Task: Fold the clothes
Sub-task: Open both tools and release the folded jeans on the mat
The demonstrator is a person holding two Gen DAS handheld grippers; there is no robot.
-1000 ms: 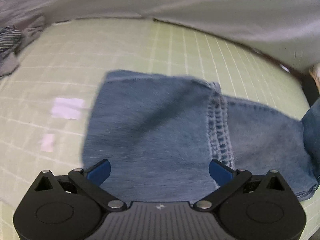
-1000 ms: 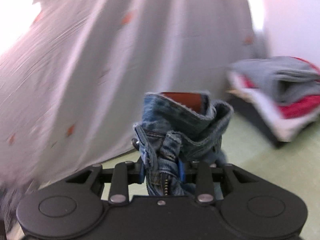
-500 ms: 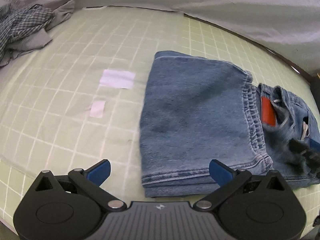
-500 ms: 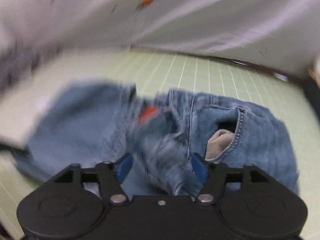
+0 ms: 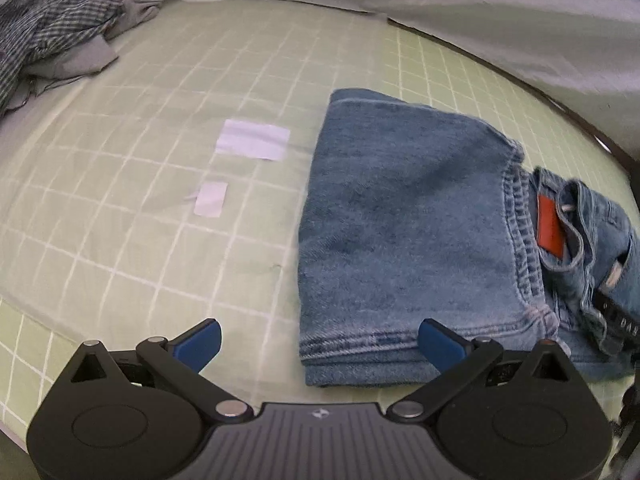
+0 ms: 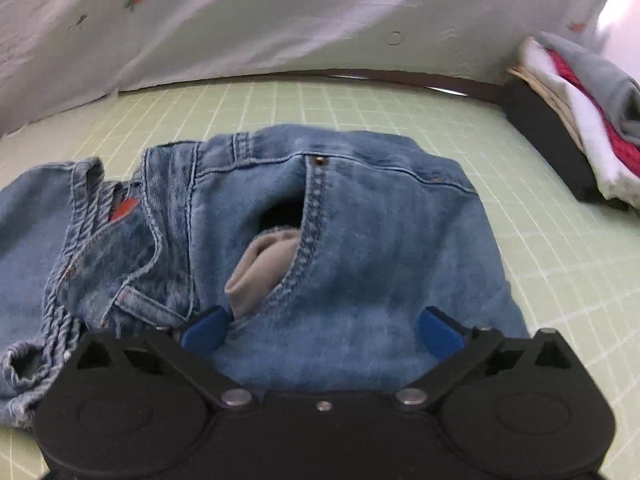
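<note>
Blue jeans (image 5: 408, 216) lie folded on the green grid mat (image 5: 160, 128), the leg part to the left and the waistband with a red label (image 5: 550, 226) to the right. My left gripper (image 5: 320, 344) is open and empty, just in front of the jeans' near edge. In the right wrist view the jeans (image 6: 360, 248) lie flat, with a front pocket gaping and its grey lining (image 6: 260, 268) sticking out. My right gripper (image 6: 322, 330) is open and empty, low over the jeans' near part.
A checked shirt and grey garments (image 5: 52, 40) lie crumpled at the mat's far left. Two white tape patches (image 5: 252, 144) sit left of the jeans. A stack of folded clothes (image 6: 580, 120) stands at the far right. A white sheet (image 6: 280, 20) hangs behind the mat.
My right gripper carried the waistband over, laid it on the mat and opened. The jeans went from held up to lying folded. My left gripper drew back from the jeans.
</note>
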